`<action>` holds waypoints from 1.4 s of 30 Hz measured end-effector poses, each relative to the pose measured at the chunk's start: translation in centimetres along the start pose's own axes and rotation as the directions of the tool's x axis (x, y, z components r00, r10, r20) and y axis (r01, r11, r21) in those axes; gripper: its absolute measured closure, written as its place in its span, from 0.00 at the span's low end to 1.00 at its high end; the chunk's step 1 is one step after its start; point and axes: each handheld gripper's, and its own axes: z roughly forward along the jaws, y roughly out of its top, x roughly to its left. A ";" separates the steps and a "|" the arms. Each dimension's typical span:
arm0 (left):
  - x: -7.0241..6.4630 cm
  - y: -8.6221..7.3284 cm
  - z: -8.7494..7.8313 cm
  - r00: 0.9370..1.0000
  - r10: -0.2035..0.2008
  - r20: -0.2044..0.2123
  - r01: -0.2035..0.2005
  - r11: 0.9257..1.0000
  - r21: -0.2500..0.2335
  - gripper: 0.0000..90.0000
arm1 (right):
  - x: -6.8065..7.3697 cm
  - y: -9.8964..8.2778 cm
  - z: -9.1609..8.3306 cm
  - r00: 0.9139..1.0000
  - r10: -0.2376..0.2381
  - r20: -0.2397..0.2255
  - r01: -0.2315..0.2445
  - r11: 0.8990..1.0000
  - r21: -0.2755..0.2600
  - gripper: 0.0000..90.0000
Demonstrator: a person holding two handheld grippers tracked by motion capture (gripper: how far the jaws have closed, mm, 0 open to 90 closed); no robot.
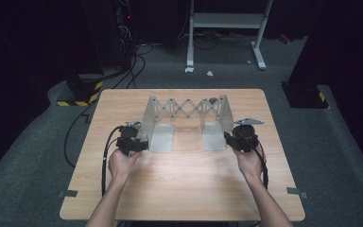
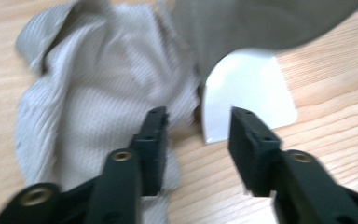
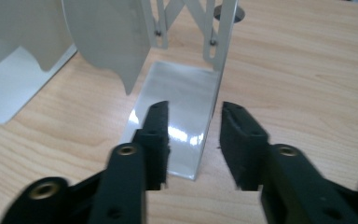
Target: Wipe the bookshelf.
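on the left, the left claw sits low on the desk at the outer side of the left end plate of an expanding metal bookend rack. in the left gripper view its jaws are apart with nothing between them, straddling the corner of that plate's white foot, and a crumpled grey cloth lies on the wood just beside it. the left hand reaches forward with the wrist fairly straight.

the rack stands mid-desk with its scissor lattice stretched out, probably so both ends can be reached at once.

on the right, the right claw mirrors the left beside the right end plate; its jaws are also apart and empty, aimed at the edge of the shiny base foot. the right hand angles inward, likely ready to push or grip.
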 end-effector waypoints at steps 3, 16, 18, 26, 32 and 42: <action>0.7 -0.8 0.2 1.000 -0.016 -0.021 0.016 1.000 0.008 0.52 | -0.6 -1.2 0.2 1.000 -0.004 -0.024 0.004 1.000 0.004 0.63; 3.0 -3.1 2.0 0.988 -0.022 -0.151 0.028 0.999 0.039 0.68 | -5.5 -7.3 1.6 0.996 0.085 0.007 -0.086 0.995 0.043 0.58; 3.3 -3.3 1.6 0.988 -0.006 -0.156 0.014 0.999 0.052 0.83 | -6.1 -7.9 1.7 0.995 0.094 0.025 -0.095 0.995 0.042 0.57; 4.3 -4.4 0.6 0.980 -0.020 -0.197 0.030 0.999 0.045 0.96 | -7.3 -9.2 1.6 0.993 0.108 0.057 -0.110 0.994 0.030 0.58; 4.2 -5.5 -1.4 0.987 -0.051 -0.151 0.047 0.998 -0.031 0.91 | -7.3 -9.8 1.3 0.994 0.090 0.064 -0.091 0.995 0.026 0.54; 3.4 -6.6 -3.8 0.995 -0.051 -0.082 0.041 0.992 -0.121 0.75 | -7.2 -11.0 1.2 0.992 0.075 0.103 -0.078 0.997 0.025 0.47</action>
